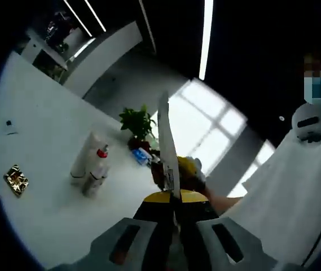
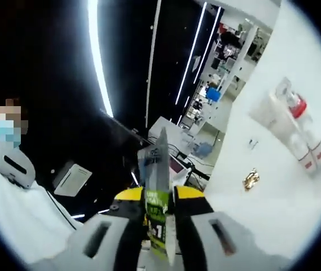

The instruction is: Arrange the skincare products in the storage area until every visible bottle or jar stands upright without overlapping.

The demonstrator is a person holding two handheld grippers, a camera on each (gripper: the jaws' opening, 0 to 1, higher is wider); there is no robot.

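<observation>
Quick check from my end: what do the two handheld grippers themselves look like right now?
Both match: the left gripper and right gripper have grey bodies with dark slots, yellow-and-black mounts, and thin pale jaws pressed together. The right carries a green printed label.

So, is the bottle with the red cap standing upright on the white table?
Upright, it seems: the bottle with the red cap stands base down on the white table, cap away from it, beside a white tube.
</observation>
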